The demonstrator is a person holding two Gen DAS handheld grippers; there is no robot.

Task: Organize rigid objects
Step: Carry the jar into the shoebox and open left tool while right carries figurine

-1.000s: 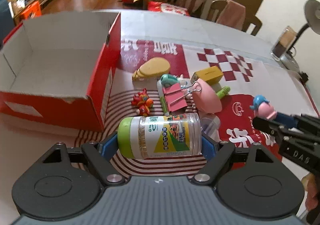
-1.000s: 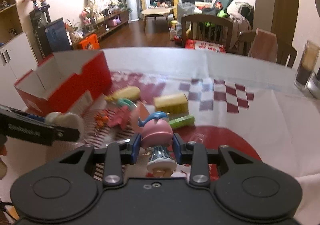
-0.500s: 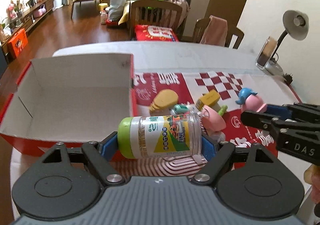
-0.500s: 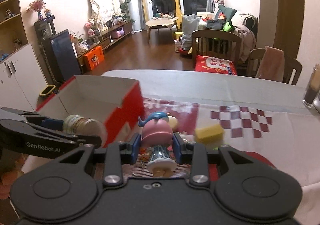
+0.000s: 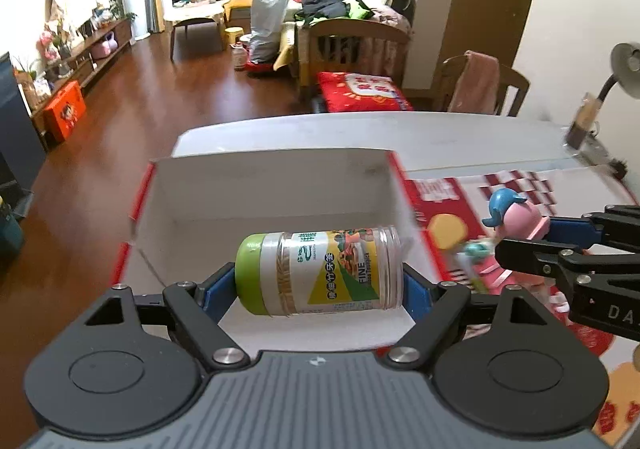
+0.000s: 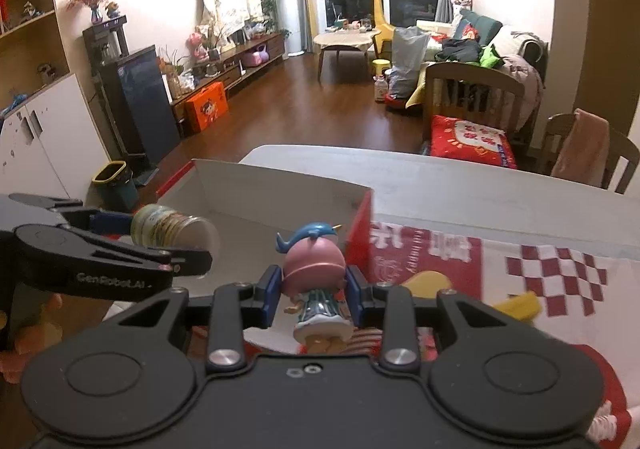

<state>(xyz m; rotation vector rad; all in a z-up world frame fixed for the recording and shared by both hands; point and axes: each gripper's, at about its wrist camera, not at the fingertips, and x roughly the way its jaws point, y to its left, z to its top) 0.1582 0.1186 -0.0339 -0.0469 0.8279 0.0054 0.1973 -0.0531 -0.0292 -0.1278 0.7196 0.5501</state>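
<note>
My left gripper [image 5: 319, 281] is shut on a clear toothpick jar [image 5: 320, 273] with a green lid, held sideways above the open red cardboard box [image 5: 272, 193]. The same jar [image 6: 172, 229] shows end-on at the left of the right wrist view. My right gripper [image 6: 314, 289] is shut on a pink-headed figurine [image 6: 316, 269] with a blue whale on top, just left of the box's red right wall [image 6: 360, 245]. In the left wrist view the figurine [image 5: 516, 221] hangs to the right of the box.
A red and white patterned cloth [image 6: 560, 273] covers the table right of the box, with a yellow toy [image 6: 428, 283] and a yellow block [image 6: 518, 307] lying on it. Chairs [image 6: 588, 153] stand beyond the table's far edge. A desk lamp [image 5: 624, 69] is at far right.
Both grippers moved left and up, from over the pile of small objects to the box. The jar now hangs over the box's white inside and the figurine is at its right wall.
</note>
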